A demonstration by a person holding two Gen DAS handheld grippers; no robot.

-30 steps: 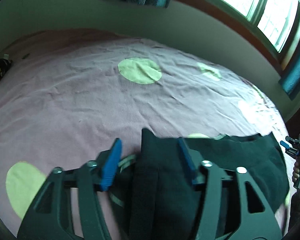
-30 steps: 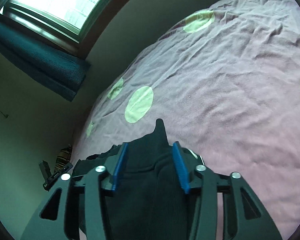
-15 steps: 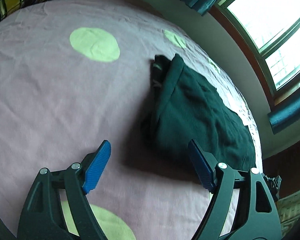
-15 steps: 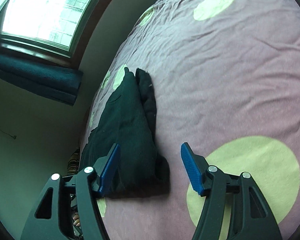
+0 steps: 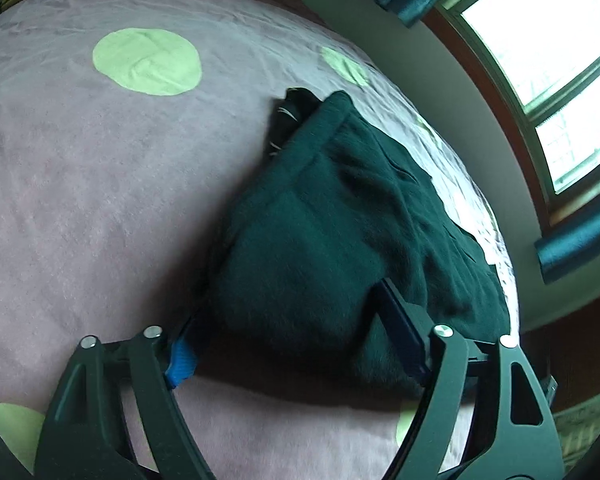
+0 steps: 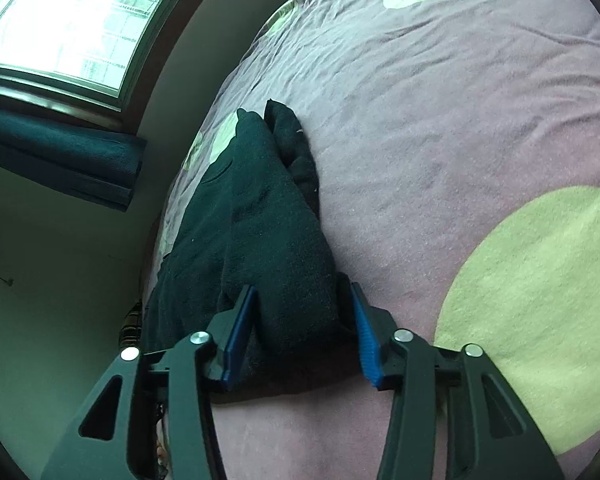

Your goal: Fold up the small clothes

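While the dark green garment (image 5: pixel 340 232) lies folded once lengthwise on the pink spotted bedspread (image 5: pixel 100 200), both grippers straddle its near end for what looks like the next fold. That first fold appears done: one thick layered edge runs away from the cameras toward the wall under the window (image 5: pixel 540 60). At least a crosswise fold seems left, since the cloth is a long strip and not a compact bundle.

From the left wrist view, the left gripper (image 5: pixel 292 344) stands fairly wide, its jaws having just been closing, with the garment's bulky end between them; its right pad seems pushed into the cloth, but whether the left pad touches cannot be told. This view alone shows a darker piece with pale stripes (image 5: pixel 288 120) peeking out at the far end.

Seen from the right wrist view, the right gripper (image 6: pixel 304 332) is narrower, its jaws having just been closing on the rolled near end, the blue pads at or nearly at the fabric on both sides. Only here does the large green spot (image 6: pixel 540 300) beside the garment show.
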